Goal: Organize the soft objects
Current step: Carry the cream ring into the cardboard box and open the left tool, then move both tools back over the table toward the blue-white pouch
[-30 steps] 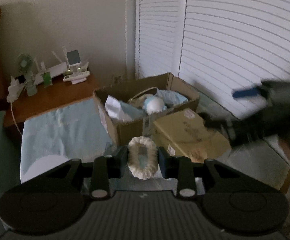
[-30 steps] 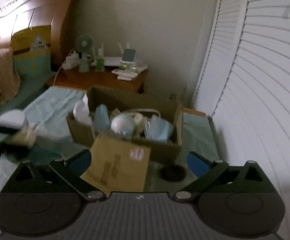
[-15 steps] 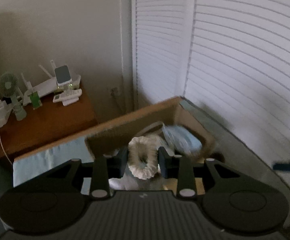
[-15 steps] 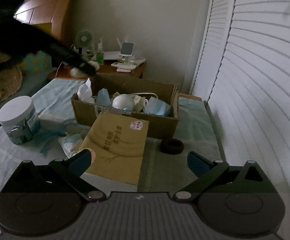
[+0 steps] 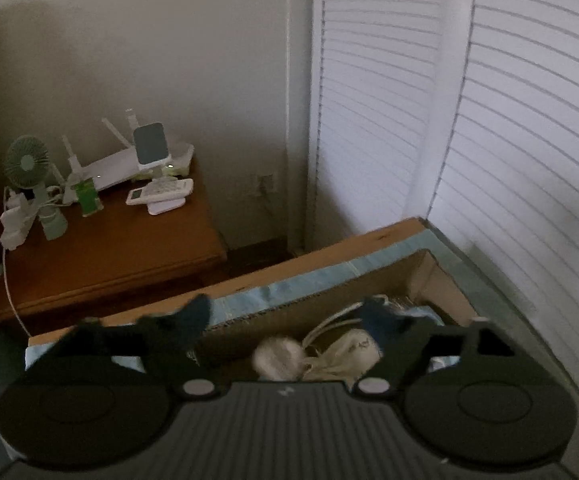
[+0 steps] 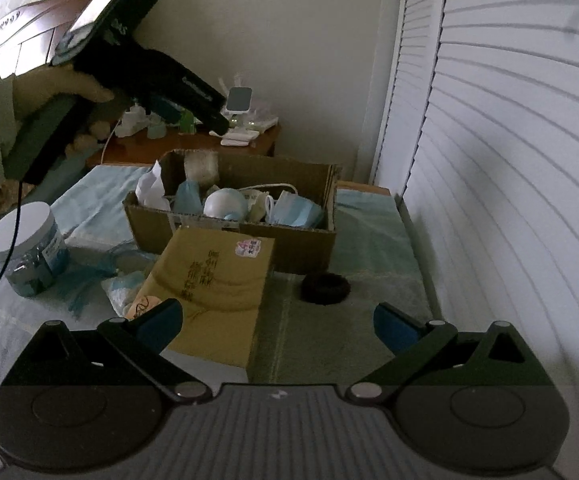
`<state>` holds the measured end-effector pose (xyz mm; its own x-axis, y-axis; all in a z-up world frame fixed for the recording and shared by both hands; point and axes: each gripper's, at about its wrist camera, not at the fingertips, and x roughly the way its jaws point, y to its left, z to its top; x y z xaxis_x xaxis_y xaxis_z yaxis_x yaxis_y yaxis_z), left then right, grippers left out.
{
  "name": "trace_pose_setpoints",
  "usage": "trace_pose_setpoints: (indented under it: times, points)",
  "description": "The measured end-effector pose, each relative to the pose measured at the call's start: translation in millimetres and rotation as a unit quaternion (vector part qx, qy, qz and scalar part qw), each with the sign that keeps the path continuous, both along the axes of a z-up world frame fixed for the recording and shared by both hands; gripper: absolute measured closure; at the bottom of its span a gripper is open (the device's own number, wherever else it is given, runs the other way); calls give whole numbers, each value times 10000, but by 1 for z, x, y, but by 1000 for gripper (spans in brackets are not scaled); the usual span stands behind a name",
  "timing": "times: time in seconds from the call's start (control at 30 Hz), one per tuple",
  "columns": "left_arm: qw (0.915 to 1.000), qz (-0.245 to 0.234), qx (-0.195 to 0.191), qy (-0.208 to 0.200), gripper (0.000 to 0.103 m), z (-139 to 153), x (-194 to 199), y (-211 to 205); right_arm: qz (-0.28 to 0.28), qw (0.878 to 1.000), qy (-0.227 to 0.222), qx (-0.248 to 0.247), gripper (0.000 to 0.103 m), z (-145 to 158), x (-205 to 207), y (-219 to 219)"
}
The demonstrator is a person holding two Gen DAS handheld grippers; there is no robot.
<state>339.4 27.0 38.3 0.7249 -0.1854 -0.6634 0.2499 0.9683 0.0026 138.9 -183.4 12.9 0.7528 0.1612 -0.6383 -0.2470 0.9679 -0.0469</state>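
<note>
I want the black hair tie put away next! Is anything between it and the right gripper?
Nothing visible. The right gripper is open, and only bare cloth lies between it and the hair tie. The yellow packet sits off to the left.

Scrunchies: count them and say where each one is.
2. A white scrunchie is in the cardboard box, below the open left gripper; a black scrunchie lies on the bedding in front of the box. More may be buried in the box.
</note>
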Motion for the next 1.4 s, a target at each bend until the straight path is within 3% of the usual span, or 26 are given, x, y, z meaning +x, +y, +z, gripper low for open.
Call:
trace_pose_setpoints:
  times: [0.33, 0.5, 0.6, 0.93, 1.4]
  points:
    - [9998, -59, 97, -176, 13, 10, -32, 1, -63, 9999, -41, 71, 0, 3, -5, 0]
    - [9996, -71, -124, -224, 13, 11, -65, 10, -134, 9997, -124, 162, 0, 7, -12, -2]
    - [9996, -82, -69, -277, 13, 8, -91, 13, -232, 9995, -156, 152, 0, 7, -16, -4]
    - [9993, -233, -197, -202, 13, -19, -170, 19, -770, 9968, -179, 151, 0, 3, -21, -13]
    - [9996, -127, -217, -98, 13, -58, -210, 21, -1406, 9899, -16, 190, 0, -10, -12, -34]
